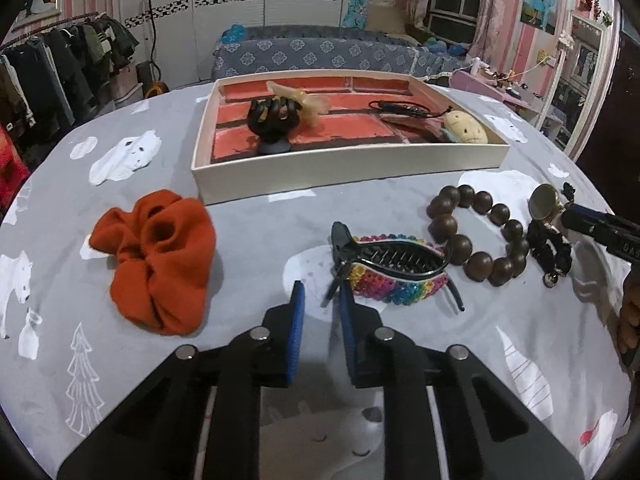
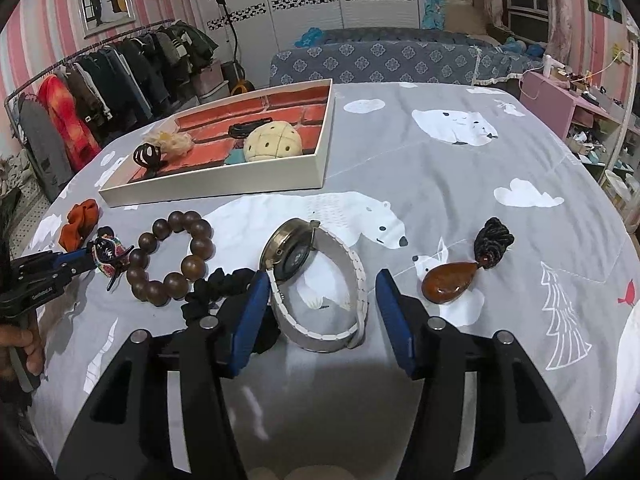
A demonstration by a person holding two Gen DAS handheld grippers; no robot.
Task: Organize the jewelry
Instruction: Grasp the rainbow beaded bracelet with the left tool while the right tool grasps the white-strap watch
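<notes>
My left gripper [image 1: 322, 300] hangs low over the bed, jaws narrowly apart. The tail handle of the black claw clip with rainbow beads [image 1: 394, 276] lies between the pads against the right one, and a gap shows at the left one. The clip rests on the sheet. My right gripper [image 2: 324, 304] stands open around a watch [image 2: 290, 254] with a bronze case and white band, which stands on its edge; the right pad is clear of the band. A wooden bead bracelet [image 1: 444, 226] [image 2: 193, 267] lies between the two grippers.
A cream tray [image 1: 348, 176] with a brick-print floor holds a black claw clip [image 1: 272, 120], a pale clip, a hair tie and a plush. On the sheet lie an orange scrunchie [image 1: 156, 260], a black scrunchie [image 2: 224, 288] and an amber pendant [image 2: 450, 284].
</notes>
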